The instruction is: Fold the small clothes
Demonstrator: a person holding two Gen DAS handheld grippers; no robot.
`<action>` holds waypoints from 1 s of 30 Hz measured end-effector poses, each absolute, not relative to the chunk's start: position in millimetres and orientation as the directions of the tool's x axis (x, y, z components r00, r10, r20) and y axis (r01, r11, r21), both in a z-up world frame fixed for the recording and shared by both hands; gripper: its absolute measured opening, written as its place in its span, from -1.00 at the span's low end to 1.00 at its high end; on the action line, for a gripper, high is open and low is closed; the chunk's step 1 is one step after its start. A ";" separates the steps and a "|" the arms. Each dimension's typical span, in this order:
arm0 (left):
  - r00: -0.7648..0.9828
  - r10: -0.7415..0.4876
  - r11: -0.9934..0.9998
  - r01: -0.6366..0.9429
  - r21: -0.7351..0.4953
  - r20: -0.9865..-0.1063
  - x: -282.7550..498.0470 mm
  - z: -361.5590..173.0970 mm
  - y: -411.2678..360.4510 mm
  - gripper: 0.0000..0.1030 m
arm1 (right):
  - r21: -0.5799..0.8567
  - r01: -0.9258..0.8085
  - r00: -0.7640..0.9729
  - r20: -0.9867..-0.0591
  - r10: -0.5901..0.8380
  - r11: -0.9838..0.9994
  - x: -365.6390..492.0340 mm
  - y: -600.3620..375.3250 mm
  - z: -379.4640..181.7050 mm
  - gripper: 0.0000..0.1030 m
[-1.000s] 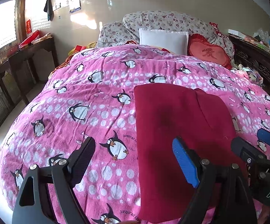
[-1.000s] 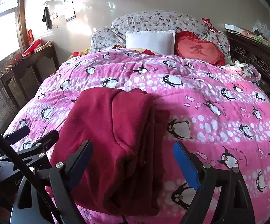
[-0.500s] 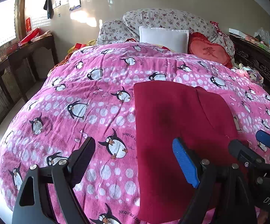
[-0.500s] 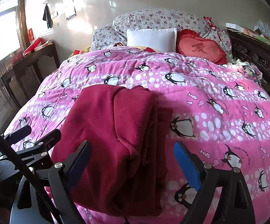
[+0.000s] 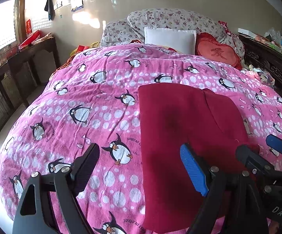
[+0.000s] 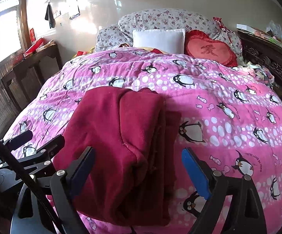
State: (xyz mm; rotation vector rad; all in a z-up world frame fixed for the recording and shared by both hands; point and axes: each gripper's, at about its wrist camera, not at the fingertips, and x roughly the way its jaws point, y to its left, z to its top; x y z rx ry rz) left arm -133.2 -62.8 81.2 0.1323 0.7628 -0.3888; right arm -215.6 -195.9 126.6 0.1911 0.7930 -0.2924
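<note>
Folding of the maroon fleece garment [image 6: 119, 140] on the bed [image 5: 102, 101] looks nearly done; both grippers, left gripper [image 5: 141, 167] and right gripper [image 6: 139, 167], are held wide open and empty, and its six o'clock edge would be gripped next.

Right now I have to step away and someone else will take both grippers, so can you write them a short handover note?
Left gripper: open, empty, above the quilt at the garment's left edge.
Right gripper: open, empty, over the garment's near end.
Dark red fleece garment: lies folded into a long stack on the pink penguin-print quilt, layered edges showing along its right side.
Done: lengthwise folds appear made; nothing is held.
Left: probably one more fold, near end toward the far end, then tidy the uneven layers. No other clothes for folding are clearly visible.
</note>
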 end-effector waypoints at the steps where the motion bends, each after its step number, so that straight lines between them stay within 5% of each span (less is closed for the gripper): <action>1: 0.655 -0.295 0.921 0.390 -0.024 -0.696 -132.4 81.6 -63.4 0.63 | 0.059 0.329 0.664 -0.724 -0.186 0.942 -215.5 -195.9 126.4 0.81; 30: 0.653 -0.292 0.920 0.391 -0.020 -0.699 -133.5 79.3 -64.7 0.63 | 0.059 0.332 0.655 -0.733 -0.184 0.942 -213.9 -194.8 122.6 0.82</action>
